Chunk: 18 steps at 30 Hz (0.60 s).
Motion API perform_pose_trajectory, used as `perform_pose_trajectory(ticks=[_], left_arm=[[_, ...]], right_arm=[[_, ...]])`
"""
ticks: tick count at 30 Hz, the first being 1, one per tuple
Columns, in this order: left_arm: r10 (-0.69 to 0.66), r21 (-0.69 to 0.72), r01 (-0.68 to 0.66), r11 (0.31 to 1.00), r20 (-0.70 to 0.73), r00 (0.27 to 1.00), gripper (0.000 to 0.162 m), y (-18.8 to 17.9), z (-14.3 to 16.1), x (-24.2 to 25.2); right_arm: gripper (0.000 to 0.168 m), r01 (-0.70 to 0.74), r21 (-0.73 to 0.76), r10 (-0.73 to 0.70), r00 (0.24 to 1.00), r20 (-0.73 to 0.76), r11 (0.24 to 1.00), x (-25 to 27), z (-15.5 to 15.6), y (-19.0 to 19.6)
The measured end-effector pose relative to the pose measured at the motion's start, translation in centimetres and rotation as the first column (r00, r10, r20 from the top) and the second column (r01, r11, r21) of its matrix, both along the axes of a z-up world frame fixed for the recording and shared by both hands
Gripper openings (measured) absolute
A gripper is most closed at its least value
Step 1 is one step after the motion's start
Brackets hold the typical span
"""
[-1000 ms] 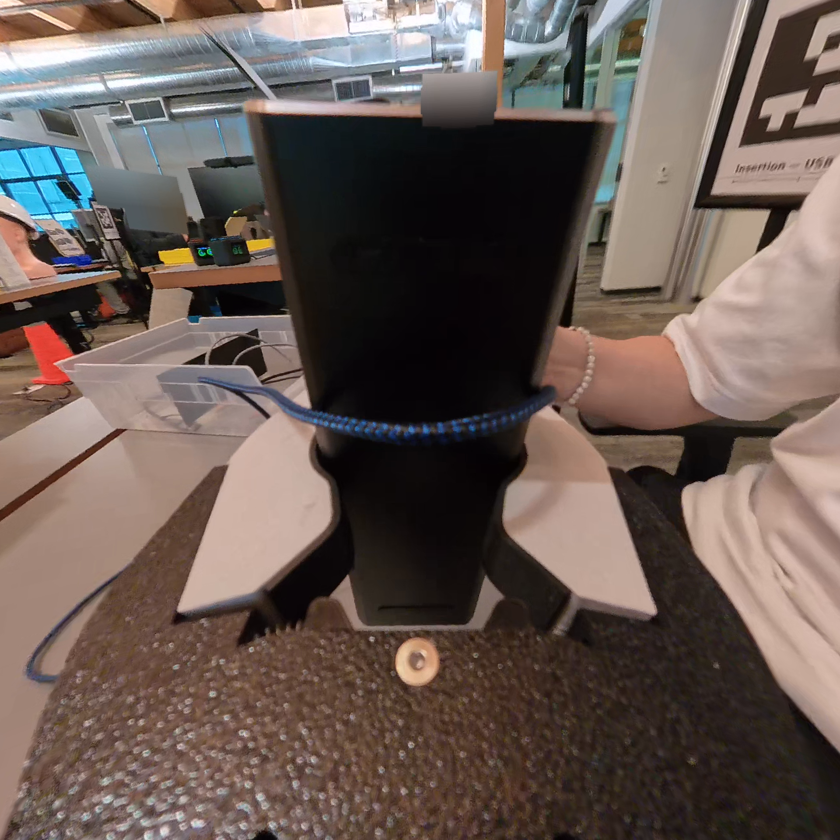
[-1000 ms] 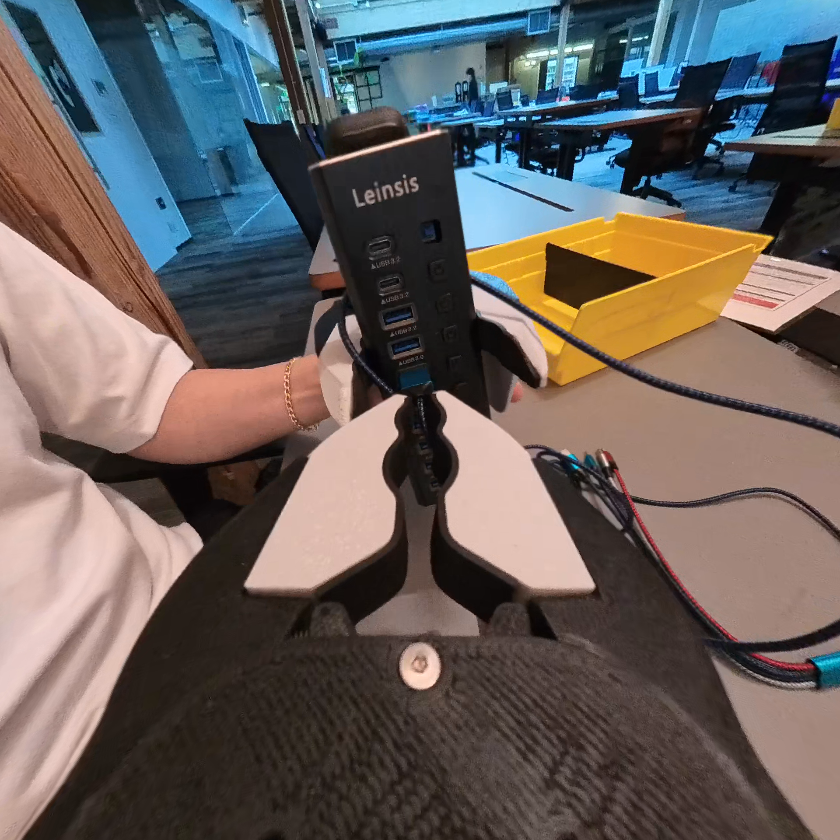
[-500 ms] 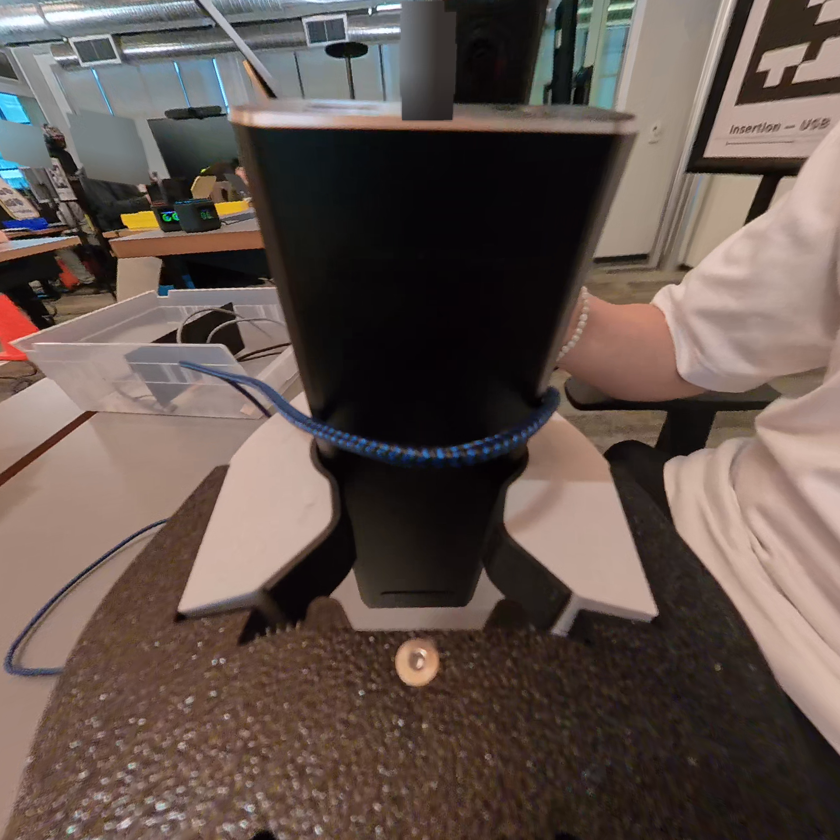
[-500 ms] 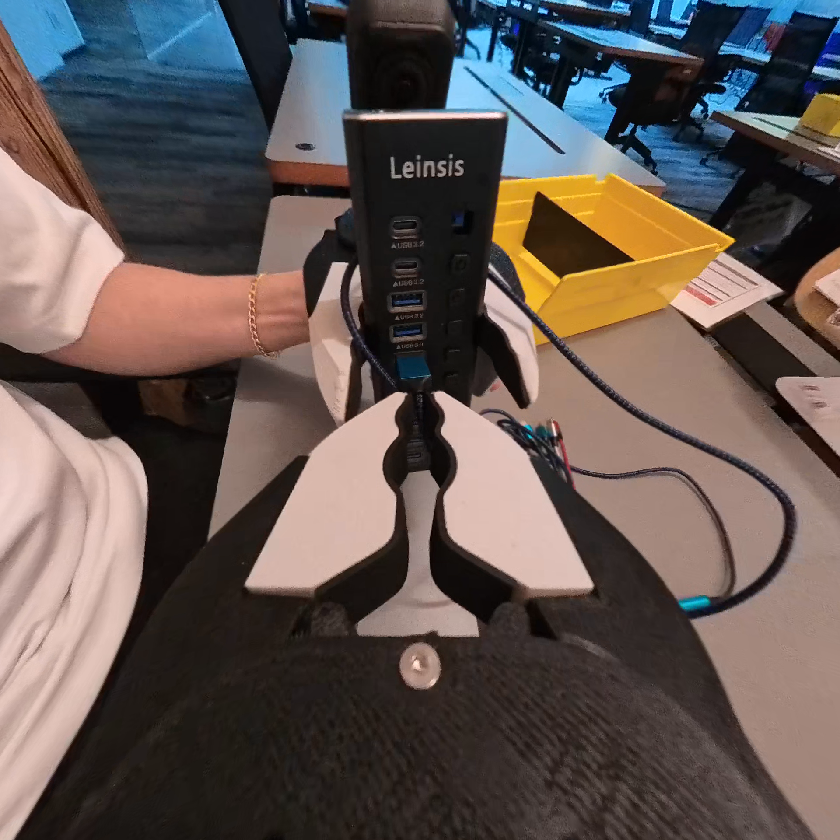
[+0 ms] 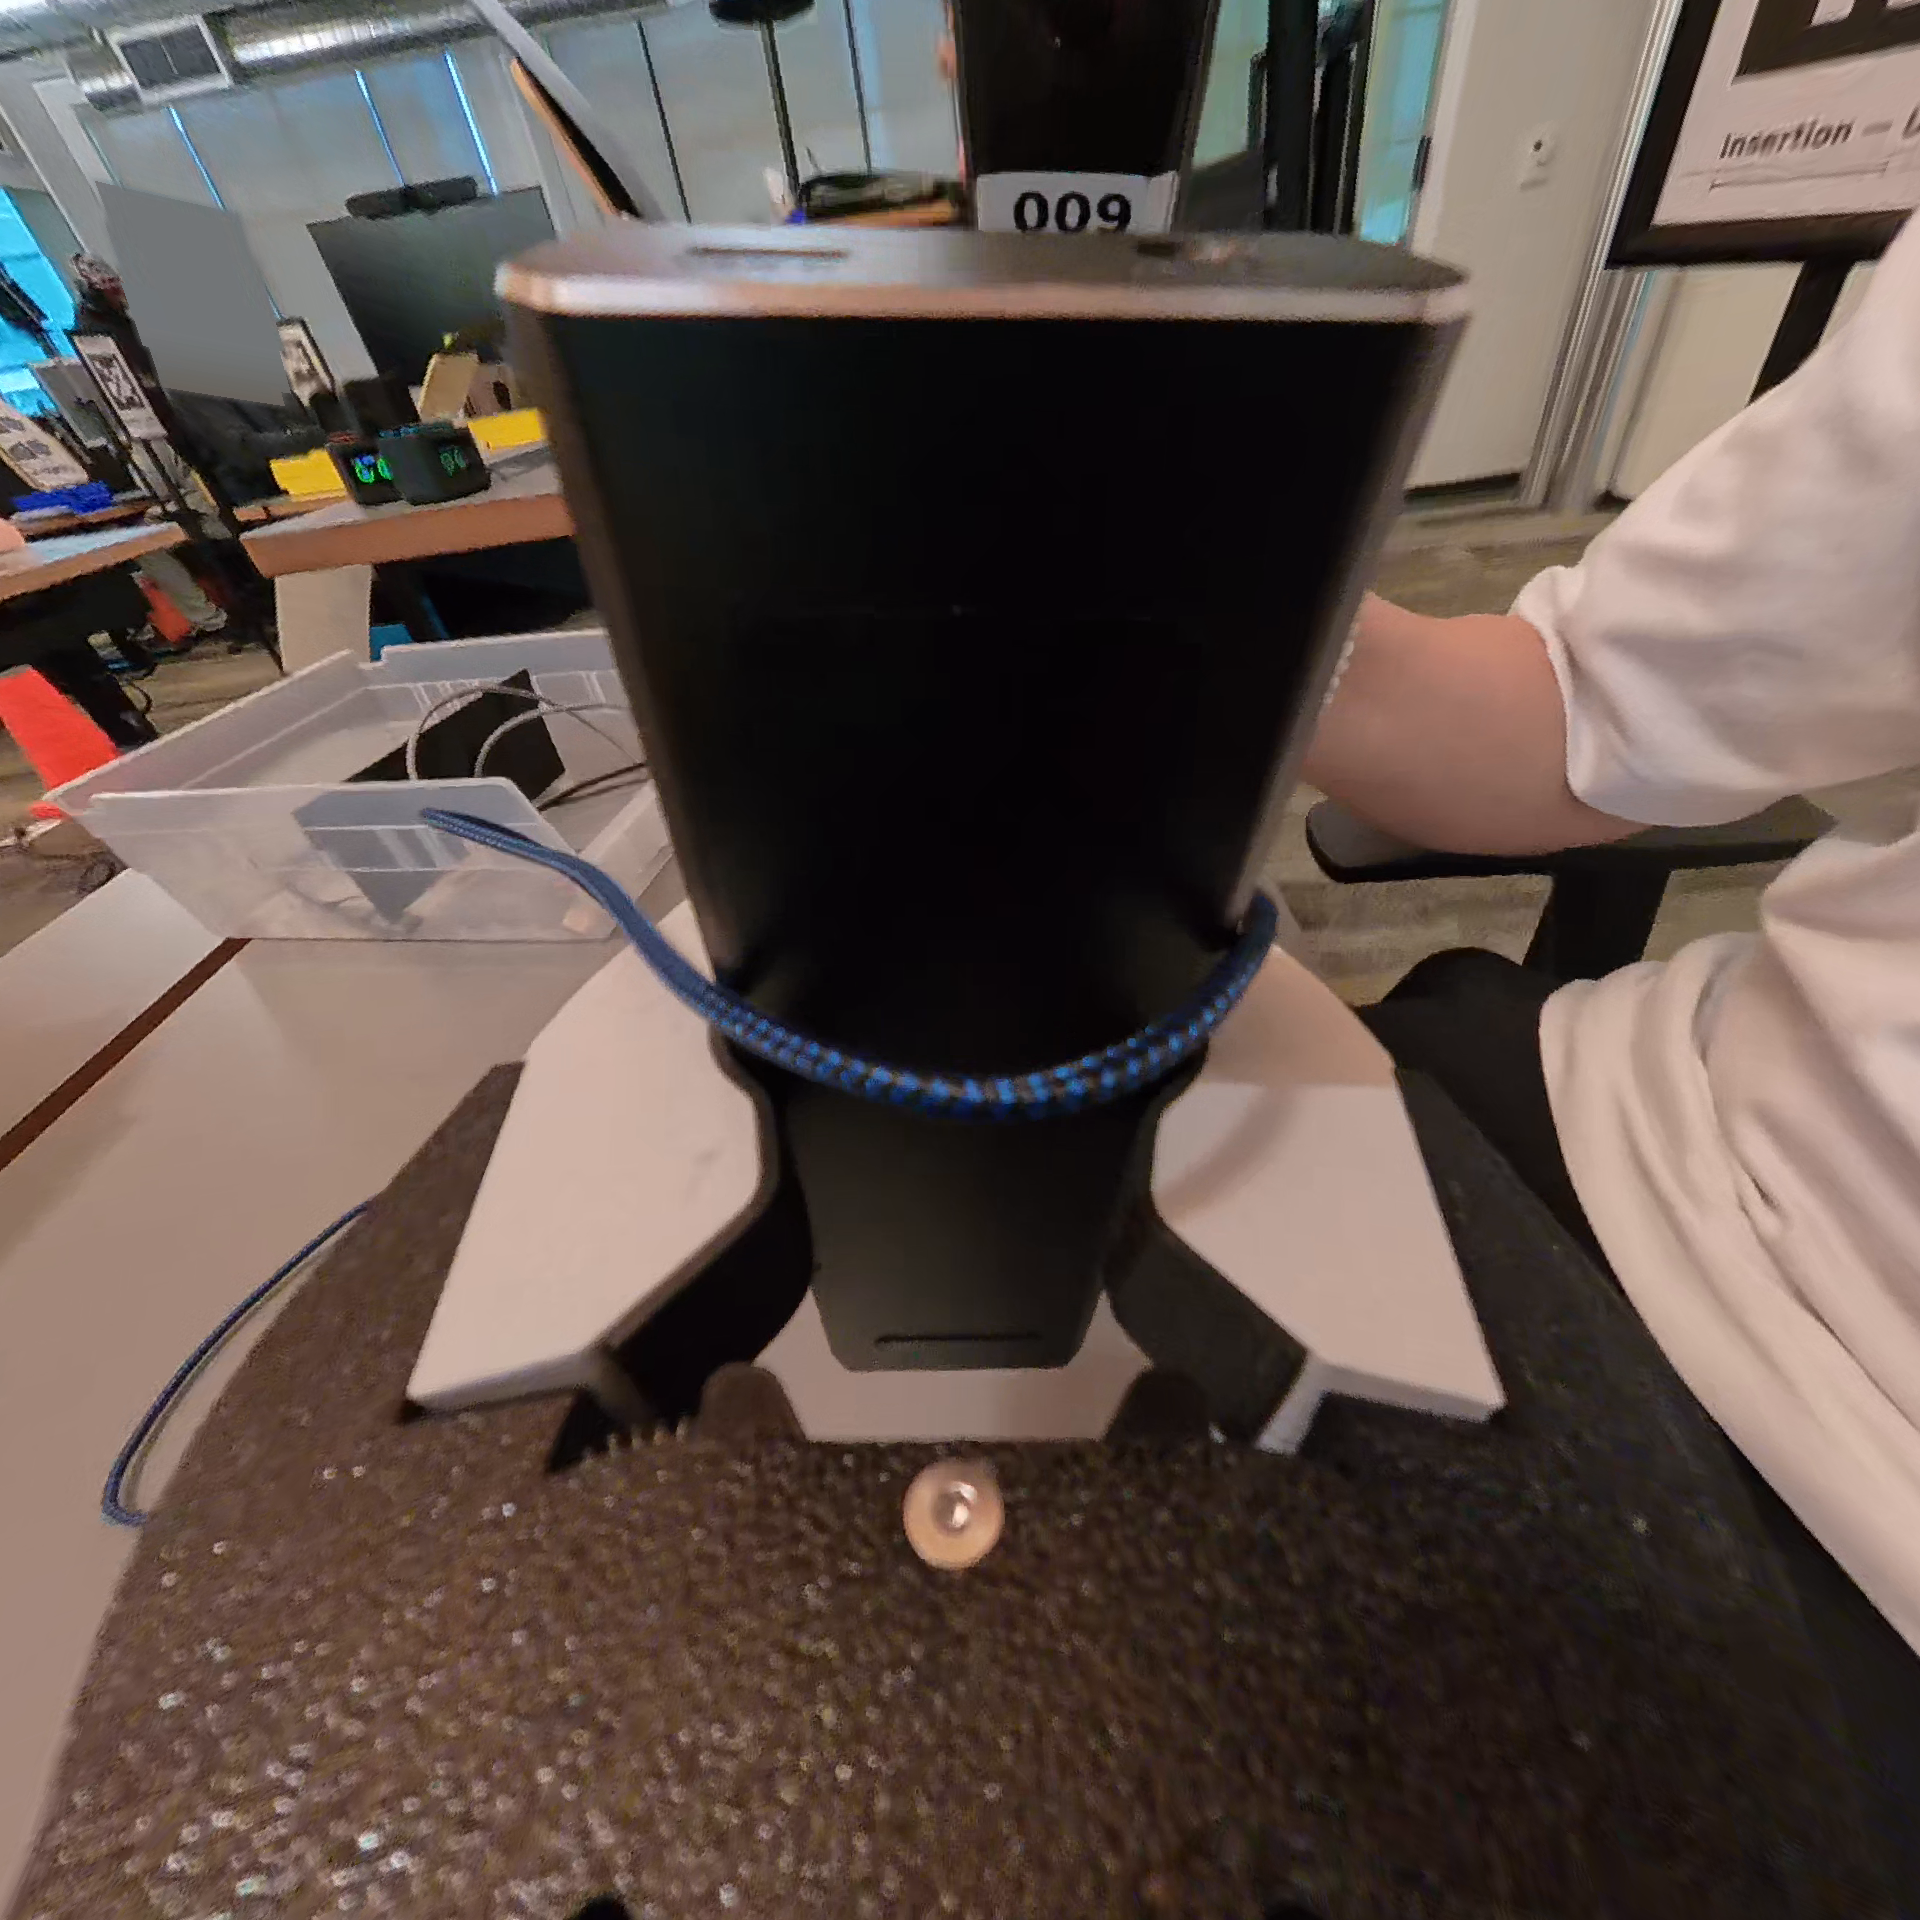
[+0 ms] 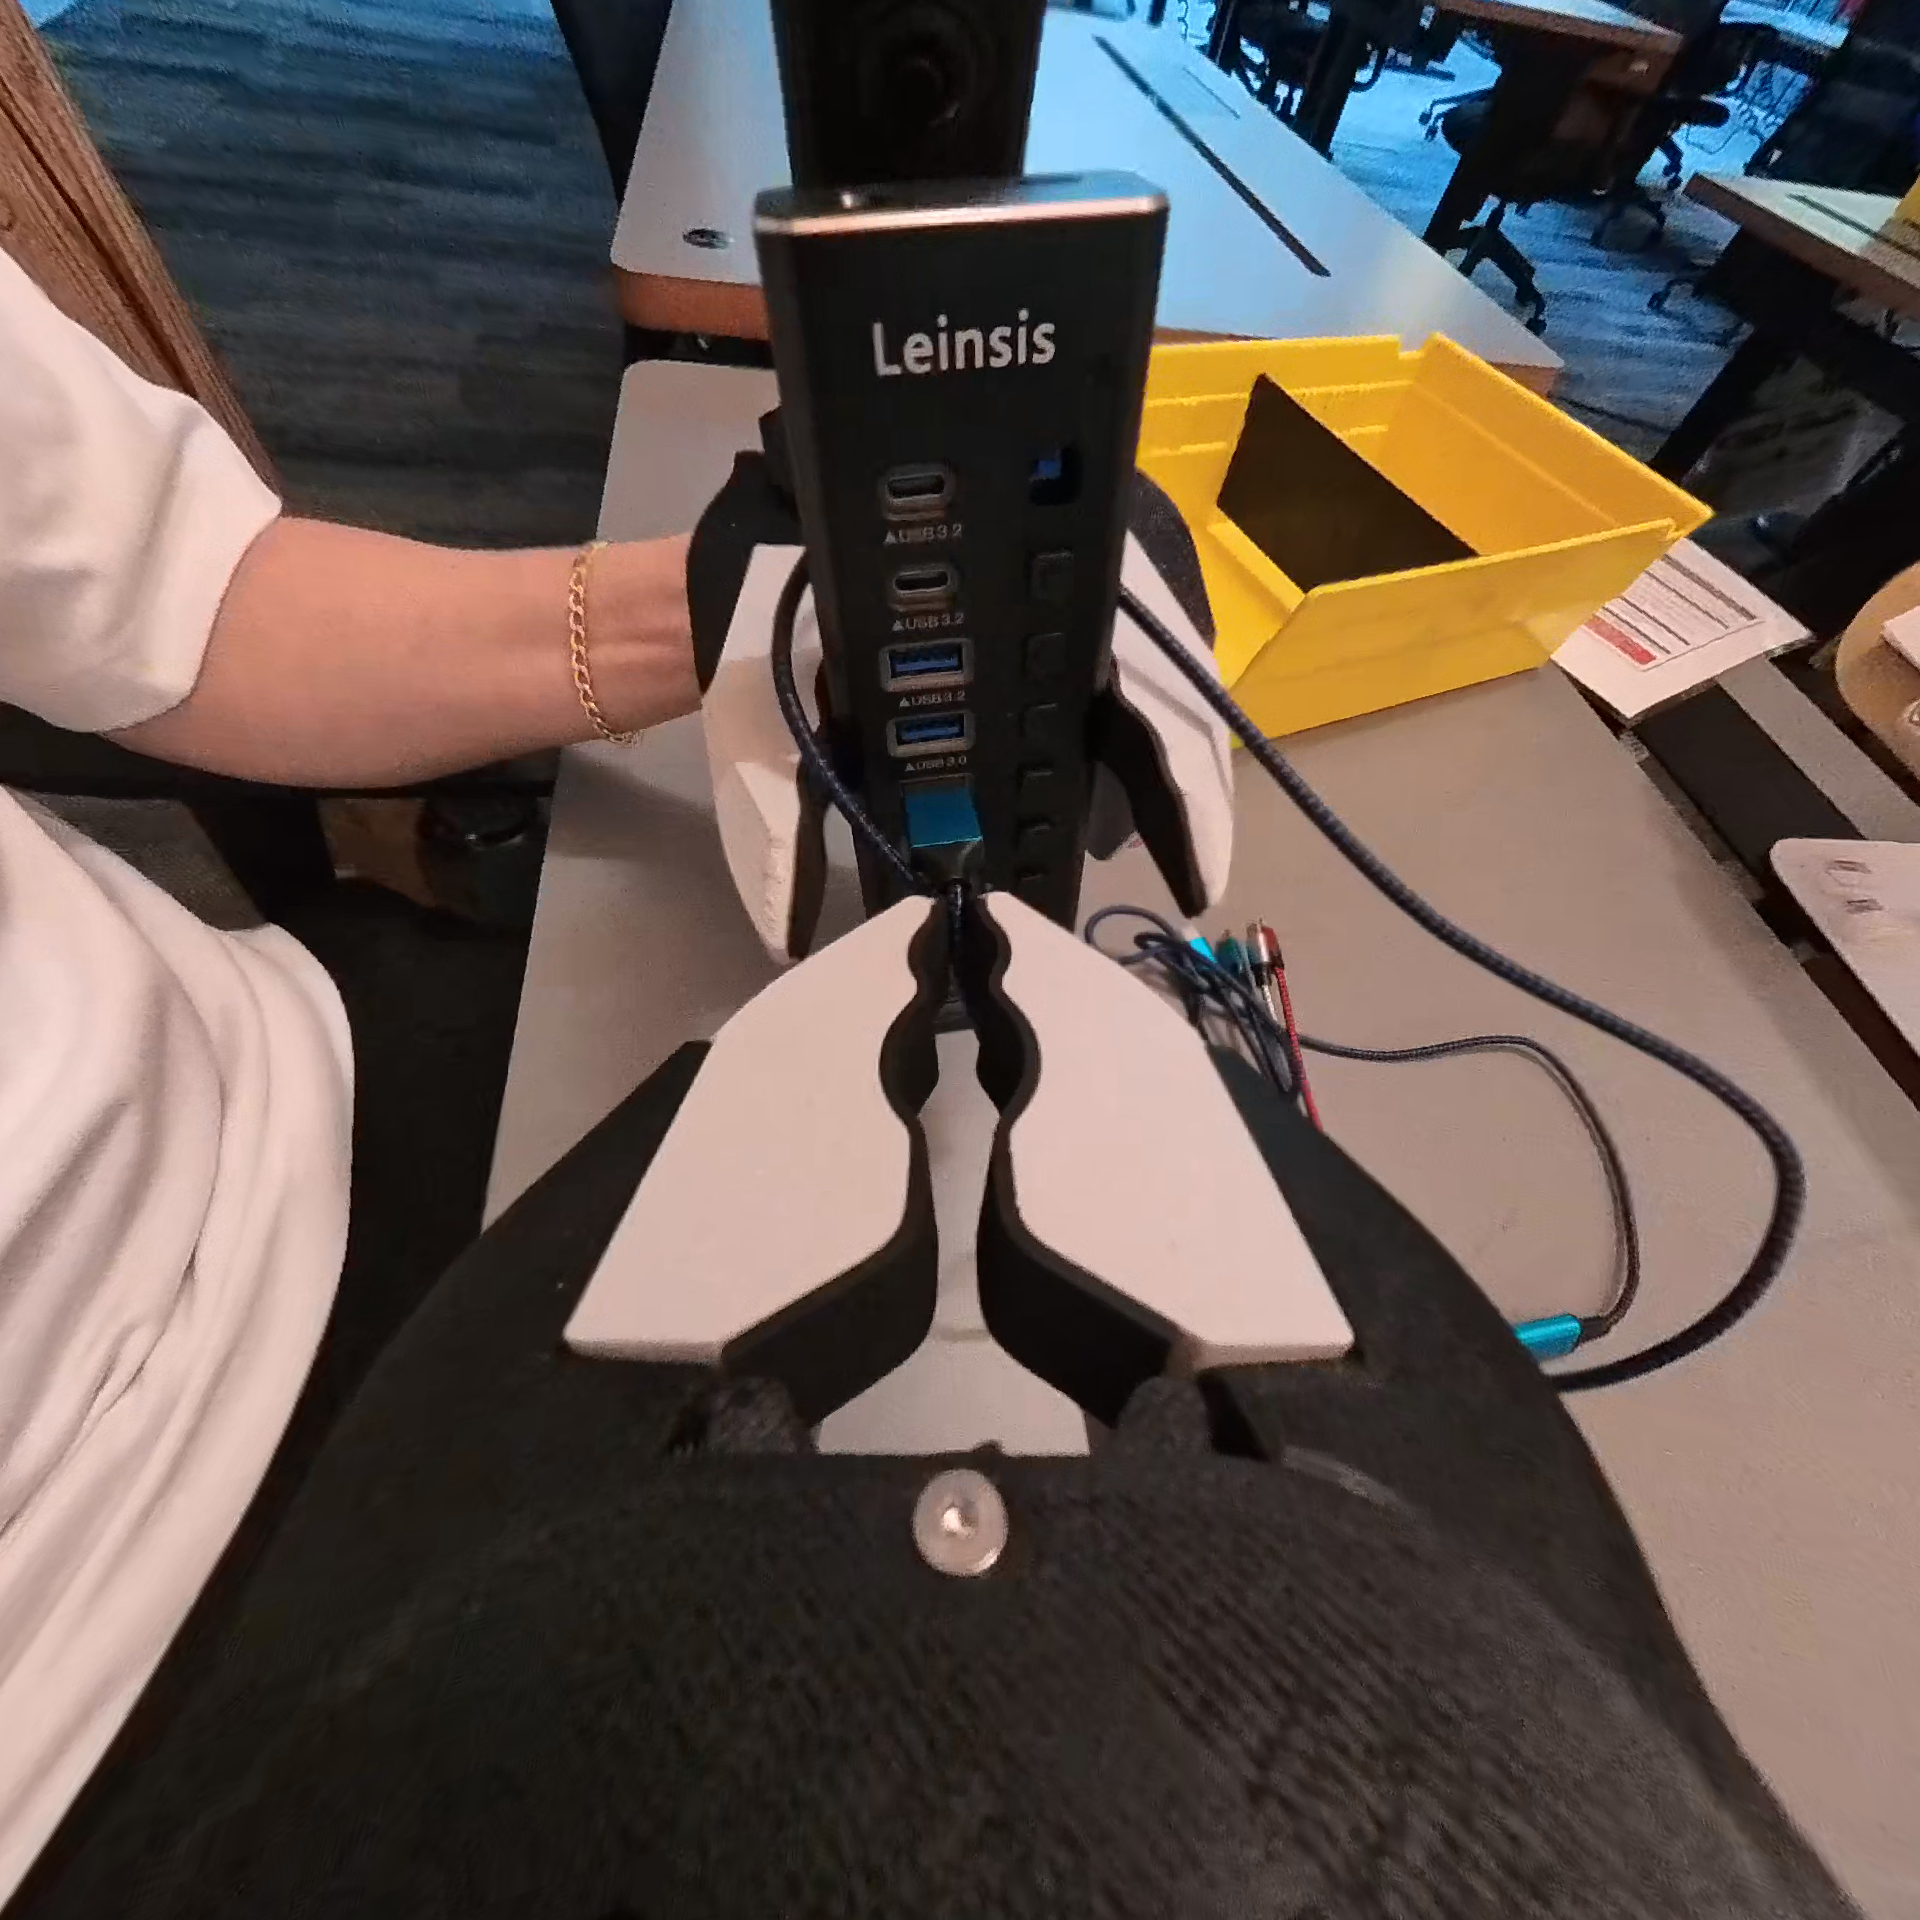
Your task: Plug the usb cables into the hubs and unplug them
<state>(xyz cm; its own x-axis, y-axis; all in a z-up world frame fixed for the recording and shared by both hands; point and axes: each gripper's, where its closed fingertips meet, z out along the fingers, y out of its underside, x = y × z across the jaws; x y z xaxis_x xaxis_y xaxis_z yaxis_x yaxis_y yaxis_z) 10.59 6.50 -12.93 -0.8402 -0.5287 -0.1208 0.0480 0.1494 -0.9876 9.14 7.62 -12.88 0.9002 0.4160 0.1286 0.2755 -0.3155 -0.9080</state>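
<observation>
Your left gripper (image 5: 961, 1195) has its fingers (image 5: 623, 1226) clenched on the lower end of the black hub (image 6: 961, 540), holding it upright above the counter (image 6: 1507, 935) so that its port face turns toward your right hand and the ports line up for a straight push or pull. Your right gripper (image 6: 958, 920) has its fingers (image 6: 790, 1143) pinched together on the braided blue cable (image 6: 1558, 997) just behind its blue plug (image 6: 941, 816), which sits in a lower port of the hub; gripping that close to the plug gives you control over it rather than over slack cord. The cable loops behind the hub, across the left fingers, then trails toward the right edge of the counter, where its other blue connector (image 6: 1548, 1333) lies. A bundle of spare cables (image 6: 1236, 966) rests on the counter beyond the hub, and a yellow bin (image 6: 1455, 613) sits toward the far right corner. Compared with a second ago, the hub stands squarer to your right camera and closer, more of its top end shows, and the cable's slack has dropped into a loop on the counter instead of stretching taut off to the right. The plug looks seated, so you seem ready to pull it out.
</observation>
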Motion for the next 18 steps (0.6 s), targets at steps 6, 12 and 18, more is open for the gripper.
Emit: perform_pose_trajectory(ticks=[6, 12, 18], left_arm=[[-0.018, 0.021, 0.018, 1.000, 0.019, 1.000, 0.071, -0.02, 0.18, -0.56], [0.001, 0.052, -0.001, 0.999, 0.009, 1.000, 0.072, -0.16, -0.34, -0.11], [0.022, 0.109, -0.025, 0.994, 0.025, 0.999, 0.071, -0.40, -0.08, -0.23]], right_arm=[[0.004, -0.020, -0.001, 0.020, 0.998, 0.063, 1.000, -0.83, 0.01, -0.19], [0.004, -0.024, -0.002, 0.024, 0.996, 0.090, 1.000, -0.23, -0.31, -0.35], [0.004, -0.052, 0.030, 0.048, 0.992, 0.113, 0.998, -0.28, 0.00, -0.58]])
